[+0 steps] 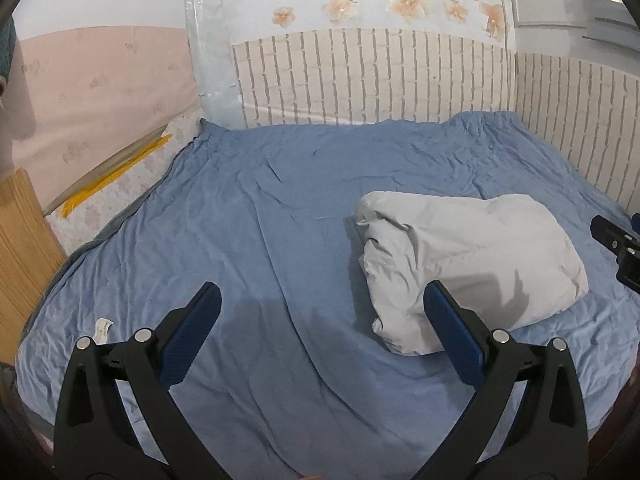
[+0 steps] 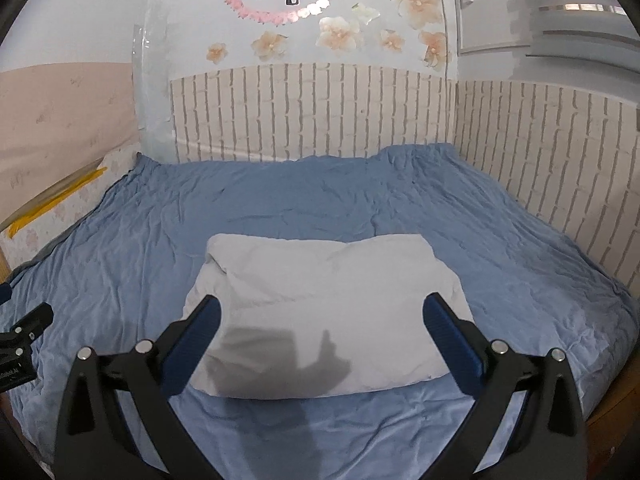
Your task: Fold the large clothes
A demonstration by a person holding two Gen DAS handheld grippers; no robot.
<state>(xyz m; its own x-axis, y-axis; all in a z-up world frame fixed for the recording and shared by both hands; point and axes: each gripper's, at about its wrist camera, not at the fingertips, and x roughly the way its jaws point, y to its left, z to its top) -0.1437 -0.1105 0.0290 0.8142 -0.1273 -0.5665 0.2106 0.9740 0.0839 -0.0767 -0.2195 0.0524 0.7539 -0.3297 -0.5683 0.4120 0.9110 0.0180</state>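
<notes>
Two identical grippers are shown: the left gripper [image 1: 322, 296] and right gripper [image 2: 322, 306] are built from black angular arms. Blue ribbed pads [image 1: 192, 336] are fitted inside, and silver round pins [image 2: 499, 346] are set at the joints.

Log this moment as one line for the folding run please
stage: fold appears done | white padded garment: folded bundle on blue bedsheet | left gripper: open, empty | right gripper: open, empty
</notes>
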